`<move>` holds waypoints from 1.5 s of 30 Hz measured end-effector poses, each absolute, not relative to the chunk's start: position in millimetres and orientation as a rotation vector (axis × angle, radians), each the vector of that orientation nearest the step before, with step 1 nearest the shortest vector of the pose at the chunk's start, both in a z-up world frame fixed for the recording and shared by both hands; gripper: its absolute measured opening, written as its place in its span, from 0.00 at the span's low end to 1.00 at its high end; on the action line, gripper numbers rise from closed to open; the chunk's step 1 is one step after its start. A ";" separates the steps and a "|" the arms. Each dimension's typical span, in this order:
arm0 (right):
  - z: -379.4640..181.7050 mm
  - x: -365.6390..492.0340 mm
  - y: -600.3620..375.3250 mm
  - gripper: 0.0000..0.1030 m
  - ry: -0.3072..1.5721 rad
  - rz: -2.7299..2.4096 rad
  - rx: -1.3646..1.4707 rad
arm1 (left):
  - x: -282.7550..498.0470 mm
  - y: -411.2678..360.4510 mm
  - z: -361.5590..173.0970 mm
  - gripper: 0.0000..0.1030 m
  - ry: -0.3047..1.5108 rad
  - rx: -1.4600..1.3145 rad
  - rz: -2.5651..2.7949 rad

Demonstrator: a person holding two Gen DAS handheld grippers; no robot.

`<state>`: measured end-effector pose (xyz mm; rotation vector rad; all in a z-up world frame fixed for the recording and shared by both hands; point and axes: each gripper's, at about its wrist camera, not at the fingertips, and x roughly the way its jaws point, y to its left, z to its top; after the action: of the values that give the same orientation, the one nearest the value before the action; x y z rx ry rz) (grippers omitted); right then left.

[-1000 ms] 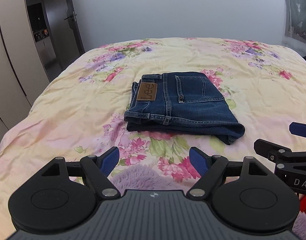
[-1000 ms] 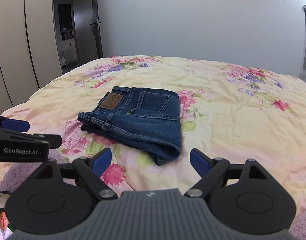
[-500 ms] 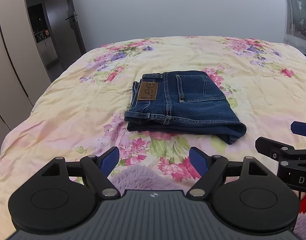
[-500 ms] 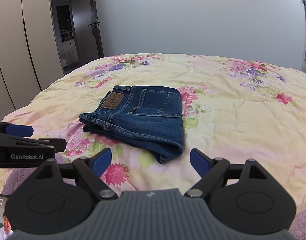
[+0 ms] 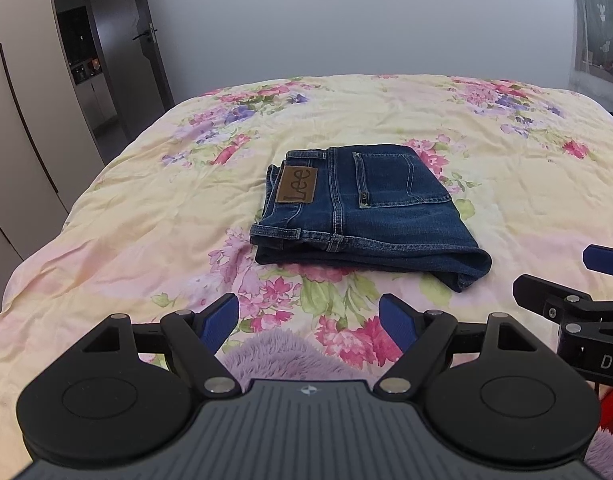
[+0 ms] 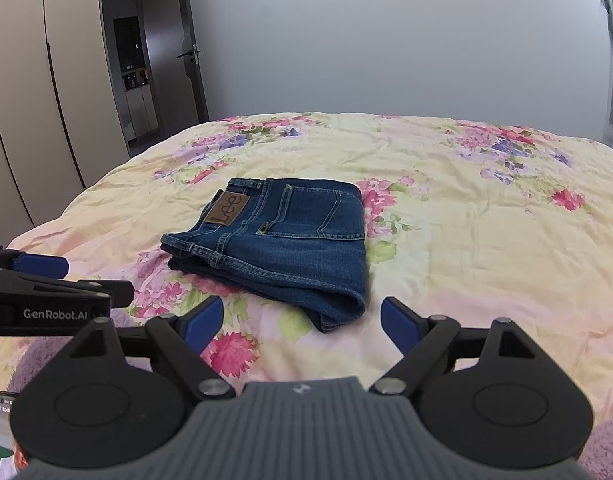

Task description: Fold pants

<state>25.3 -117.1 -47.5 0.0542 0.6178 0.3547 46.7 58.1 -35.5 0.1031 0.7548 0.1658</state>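
The pants [image 5: 358, 208] lie folded in a compact stack on the bed [image 5: 146, 220]. My left gripper [image 5: 309, 318] and right gripper [image 6: 302, 320] hover near, both spread wide and empty. I judge only a check remains — look for loose edges, no pulling.

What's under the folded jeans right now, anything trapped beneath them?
The folded jeans lie directly on the floral bedspread. Around their edges only bedspread shows, and both open grippers are clear of them. Whatever lies beneath the denim layers is covered and cannot be seen.
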 end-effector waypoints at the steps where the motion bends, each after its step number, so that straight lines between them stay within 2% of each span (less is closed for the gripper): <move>1: -47.5 25.2 -117.2 0.80 0.618 0.355 0.055 | 46.4 57.9 -34.7 0.90 0.754 0.103 0.167; 45: -43.3 16.6 -127.8 0.80 0.608 0.348 0.105 | 41.3 46.0 -27.3 0.91 0.752 0.102 0.166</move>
<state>16.6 -127.8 -43.3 0.1048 0.6079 0.3485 41.3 46.0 -27.3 0.1016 0.7519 0.1658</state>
